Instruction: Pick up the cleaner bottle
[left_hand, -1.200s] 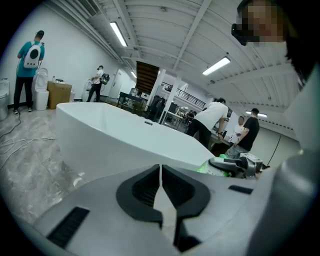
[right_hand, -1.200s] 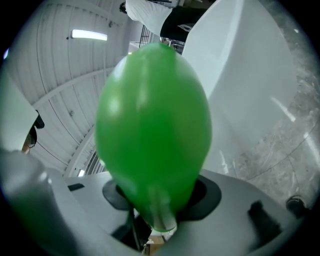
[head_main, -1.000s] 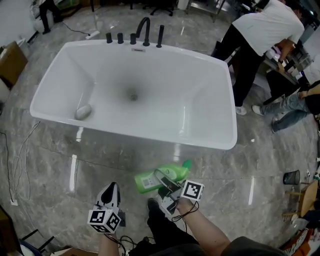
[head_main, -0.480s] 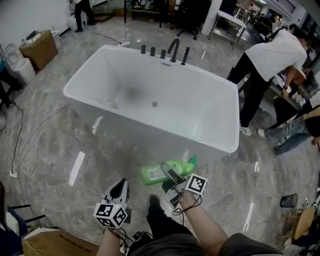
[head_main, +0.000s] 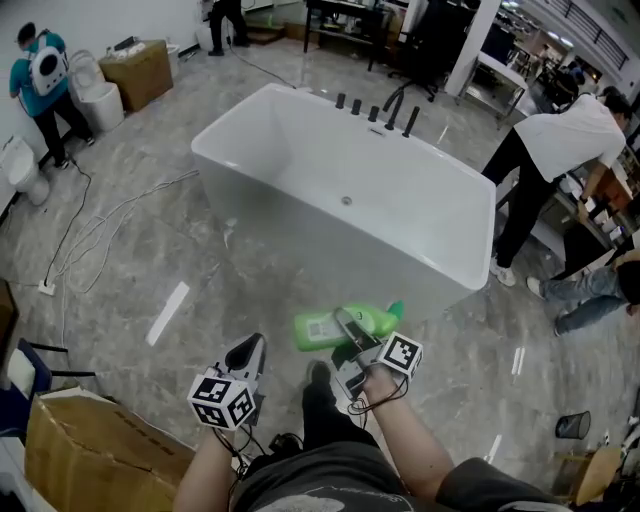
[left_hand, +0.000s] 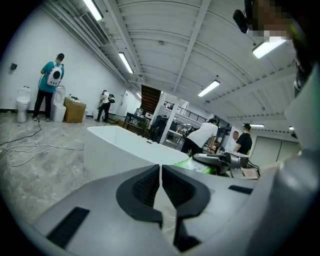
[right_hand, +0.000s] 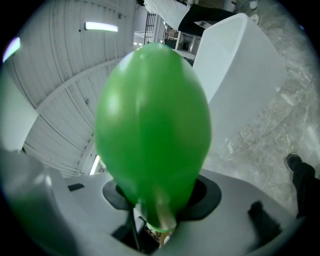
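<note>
The pick-up looks all but done: the green plastic cleaner bottle (head_main: 318, 330) is in the grip of the right gripper (head_main: 350, 322) and, from the head view, appears to hang clear of the grey marbled floor (head_main: 150, 250) on the near side of the white freestanding bathtub (head_main: 330, 255), close to it but not touching it. It lies roughly on its side, its cap end pointing to the person's right and its labelled body running out to the left of the grip. In the right gripper view the bottle (right_hand: 152, 120) fills most of the frame and its narrowing end sits down between the dark fingers (right_hand: 207, 192), which are spread only as far as the bottle's body holds them and press on it from either side. The hold seems to fall part-way along the bottle, not at its very end, so much of its length juts out past the grip. What the next move calls for, in my judgement, is a steady carry with the clamp kept firm, since a smooth rounded plastic body held sideways could turn or slide between the pads if the wrist tilts quickly. The left gripper (head_main: 248, 352) hangs low beside the right one, well apart from the bottle; its own view shows its fingers (left_hand: 142, 187) brought together with only a hairline gap and nothing between them, so it takes no part in the hold.
</note>
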